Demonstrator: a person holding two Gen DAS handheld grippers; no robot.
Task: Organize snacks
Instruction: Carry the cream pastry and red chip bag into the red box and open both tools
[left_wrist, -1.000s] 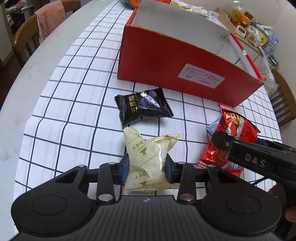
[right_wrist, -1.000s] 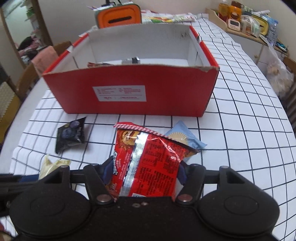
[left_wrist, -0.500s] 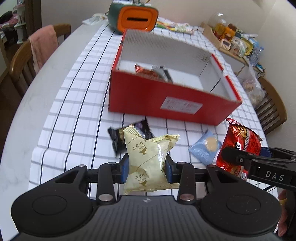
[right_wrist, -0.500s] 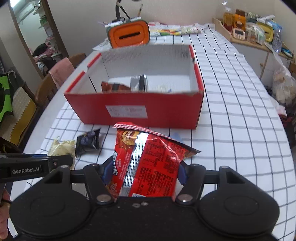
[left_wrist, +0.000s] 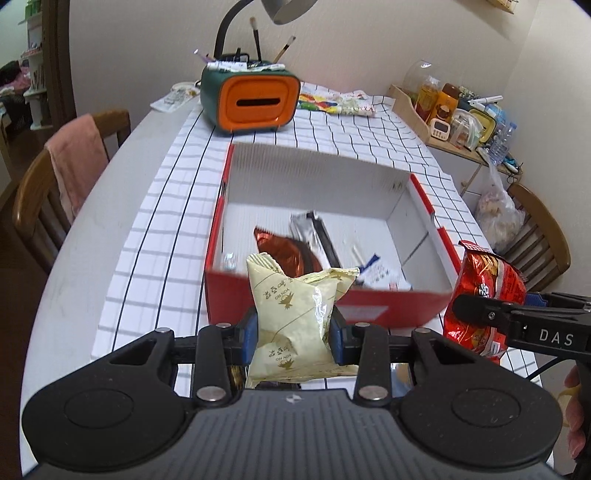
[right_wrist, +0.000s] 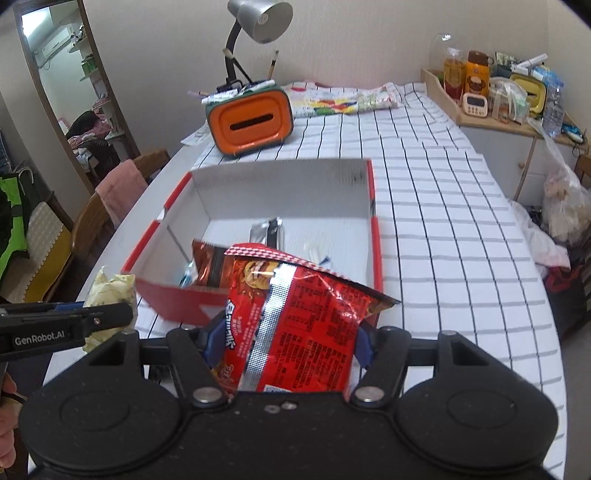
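My left gripper (left_wrist: 293, 339) is shut on a pale yellow snack packet (left_wrist: 295, 317) and holds it in the air just before the near wall of the red box (left_wrist: 391, 306). My right gripper (right_wrist: 286, 341) is shut on a red noodle packet (right_wrist: 295, 325), also raised before the box (right_wrist: 375, 236). Each packet shows in the other view: the red one (left_wrist: 487, 291) at right, the yellow one (right_wrist: 110, 295) at left. Inside the box lie a brown-red packet (left_wrist: 284, 251), a silver packet (left_wrist: 314, 229) and a small white packet (left_wrist: 384, 273).
An orange and green tissue box (left_wrist: 255, 99) with brushes stands behind the red box on the checked tablecloth (right_wrist: 443, 229). A desk lamp (right_wrist: 255, 26) leans over it. A chair with a pink towel (left_wrist: 74, 162) is at left; a shelf of bottles (right_wrist: 495, 88) is at right.
Both grippers have risen and moved toward the box with their packets. The box interior now shows from above. The black and blue packets on the cloth have dropped out of view.
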